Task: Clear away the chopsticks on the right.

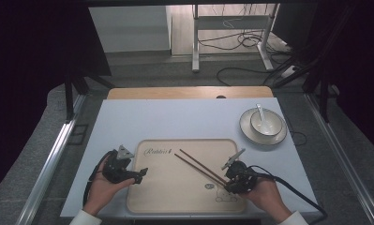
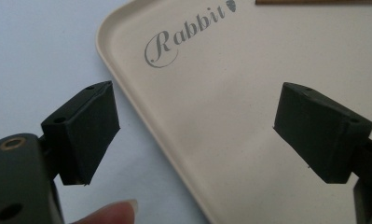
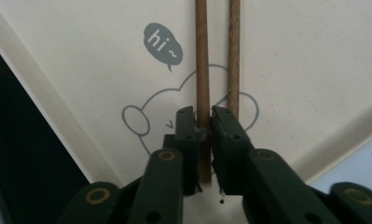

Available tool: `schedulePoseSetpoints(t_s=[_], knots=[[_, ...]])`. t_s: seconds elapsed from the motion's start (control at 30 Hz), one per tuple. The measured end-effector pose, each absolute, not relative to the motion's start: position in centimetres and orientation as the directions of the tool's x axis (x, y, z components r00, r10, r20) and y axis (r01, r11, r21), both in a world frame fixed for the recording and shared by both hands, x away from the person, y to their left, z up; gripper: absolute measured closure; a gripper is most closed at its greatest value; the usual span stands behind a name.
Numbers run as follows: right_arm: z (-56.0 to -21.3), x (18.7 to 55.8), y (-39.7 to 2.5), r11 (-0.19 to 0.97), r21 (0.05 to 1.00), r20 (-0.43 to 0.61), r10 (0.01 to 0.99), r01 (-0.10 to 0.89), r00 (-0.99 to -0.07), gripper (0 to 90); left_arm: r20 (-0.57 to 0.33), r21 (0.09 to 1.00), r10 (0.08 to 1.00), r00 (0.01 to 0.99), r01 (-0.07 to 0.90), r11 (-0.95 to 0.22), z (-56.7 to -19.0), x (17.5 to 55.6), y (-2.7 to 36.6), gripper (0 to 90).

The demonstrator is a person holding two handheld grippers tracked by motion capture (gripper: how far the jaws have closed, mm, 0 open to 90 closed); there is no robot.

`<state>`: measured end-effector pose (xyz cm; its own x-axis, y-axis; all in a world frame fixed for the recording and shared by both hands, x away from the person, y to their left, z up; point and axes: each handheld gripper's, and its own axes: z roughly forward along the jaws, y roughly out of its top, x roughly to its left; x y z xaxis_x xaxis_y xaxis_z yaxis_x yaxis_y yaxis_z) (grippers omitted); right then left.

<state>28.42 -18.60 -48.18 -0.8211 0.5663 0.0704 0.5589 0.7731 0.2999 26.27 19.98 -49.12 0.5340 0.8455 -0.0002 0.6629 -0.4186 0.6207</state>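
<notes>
Right gripper view: right claw (image 3: 204, 122) pinches one chopstick (image 3: 202, 56); left claw (image 2: 195, 135) gapes wide over the tray (image 2: 230, 116).

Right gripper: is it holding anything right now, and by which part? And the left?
The right gripper is shut on one chopstick near its end; the second chopstick lies free beside it. The left gripper is open over the tray, holding nothing.

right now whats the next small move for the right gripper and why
Probably lift slightly: the right gripper has its jaws shut on one chopstick, while the second chopstick lies just outside them on the tray. A small lift would test the grip.
</notes>
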Motion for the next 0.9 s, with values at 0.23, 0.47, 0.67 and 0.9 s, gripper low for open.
schedulePoseSetpoints(t_s=[0.23, 0.47, 0.67, 0.9], knots=[[-47.1, 27.8, -18.0, 0.777, 0.399, 0.014, 0.526, 0.487, -0.851, 64.8, 0.003, 0.619, 0.843, 0.537, 0.661, -0.424, -49.0, 26.2, 20.0, 13.9], [-44.8, 28.2, -13.7, 0.748, 0.538, 0.048, 0.433, 0.388, -0.900, 50.0, 0.002, 0.624, 0.846, 0.533, 0.661, -0.417, -48.9, 26.3, 20.0, 13.9], [-45.4, 30.3, -9.1, 0.761, 0.534, 0.111, 0.368, 0.367, -0.923, 60.5, -0.005, 0.633, 0.849, 0.528, 0.659, -0.406, -48.8, 26.3, 20.2, 13.8], [-47.4, 33.6, -6.1, 0.759, 0.511, 0.180, 0.364, 0.403, -0.914, 86.4, -0.003, 0.632, 0.850, 0.527, 0.660, -0.407, -48.8, 26.3, 20.5, 13.8]])
